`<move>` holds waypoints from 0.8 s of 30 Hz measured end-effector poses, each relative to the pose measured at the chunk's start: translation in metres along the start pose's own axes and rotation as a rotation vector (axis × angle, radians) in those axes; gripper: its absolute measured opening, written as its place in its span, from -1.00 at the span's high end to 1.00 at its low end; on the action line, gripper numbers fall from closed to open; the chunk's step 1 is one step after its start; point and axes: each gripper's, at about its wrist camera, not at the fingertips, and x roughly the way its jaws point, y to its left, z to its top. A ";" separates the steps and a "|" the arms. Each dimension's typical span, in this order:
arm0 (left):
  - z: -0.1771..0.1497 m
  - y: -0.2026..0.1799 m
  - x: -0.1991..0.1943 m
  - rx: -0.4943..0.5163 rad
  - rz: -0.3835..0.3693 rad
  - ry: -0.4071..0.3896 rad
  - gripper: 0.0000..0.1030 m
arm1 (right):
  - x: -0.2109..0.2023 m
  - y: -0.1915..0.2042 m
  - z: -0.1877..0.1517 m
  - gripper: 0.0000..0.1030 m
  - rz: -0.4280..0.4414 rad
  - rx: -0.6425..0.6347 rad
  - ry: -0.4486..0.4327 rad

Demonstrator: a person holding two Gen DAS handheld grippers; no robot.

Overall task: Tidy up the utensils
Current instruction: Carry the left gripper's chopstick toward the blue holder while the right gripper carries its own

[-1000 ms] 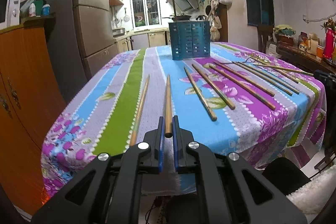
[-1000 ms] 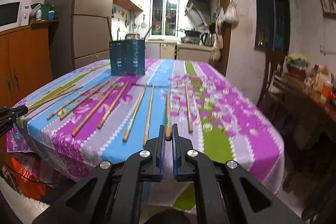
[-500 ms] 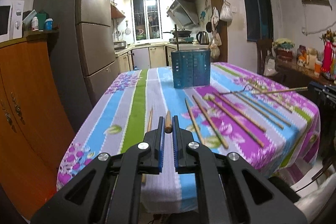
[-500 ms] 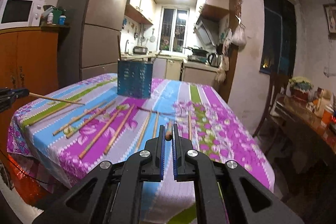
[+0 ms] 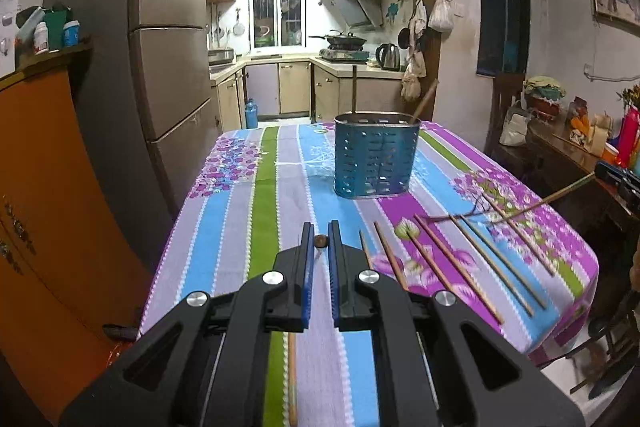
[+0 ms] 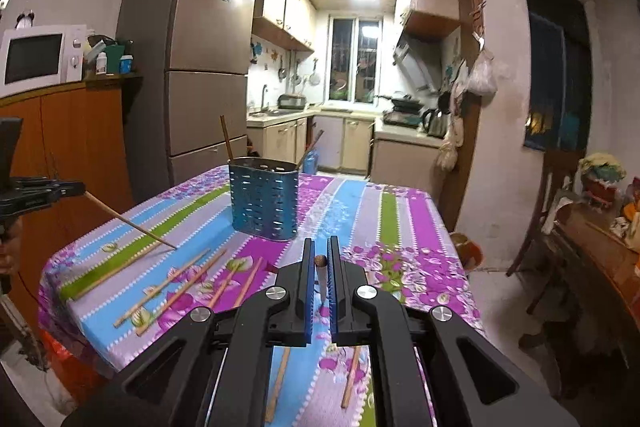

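A blue perforated utensil holder (image 5: 376, 157) stands on the table with two sticks upright in it; it also shows in the right wrist view (image 6: 264, 203). My left gripper (image 5: 320, 242) is shut on a wooden chopstick (image 5: 320, 241), held above the table and seen end-on. My right gripper (image 6: 320, 261) is shut on another chopstick (image 6: 320, 263). From the left wrist view that right-hand chopstick (image 5: 560, 193) slants down over the table's right side. Several loose chopsticks (image 5: 440, 259) lie on the cloth.
The table has a striped floral cloth (image 5: 264, 211). An orange cabinet (image 5: 48, 187) and a fridge (image 5: 168, 67) stand left of it. A dark sideboard (image 5: 568, 155) with clutter stands to the right. More chopsticks (image 6: 180, 287) lie near the front edge.
Both grippers have lifted their chopsticks off the table and tipped them up, so the views now look higher, toward the holder.
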 end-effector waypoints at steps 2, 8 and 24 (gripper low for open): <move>0.011 0.001 0.004 0.004 -0.005 0.005 0.89 | 0.007 -0.005 0.012 0.86 0.020 0.007 0.017; 0.040 0.002 0.027 0.022 -0.031 0.074 0.89 | 0.026 -0.014 0.041 0.86 0.071 0.033 0.079; 0.090 -0.015 0.029 0.088 -0.044 0.070 0.89 | 0.033 0.001 0.099 0.86 0.113 -0.020 0.105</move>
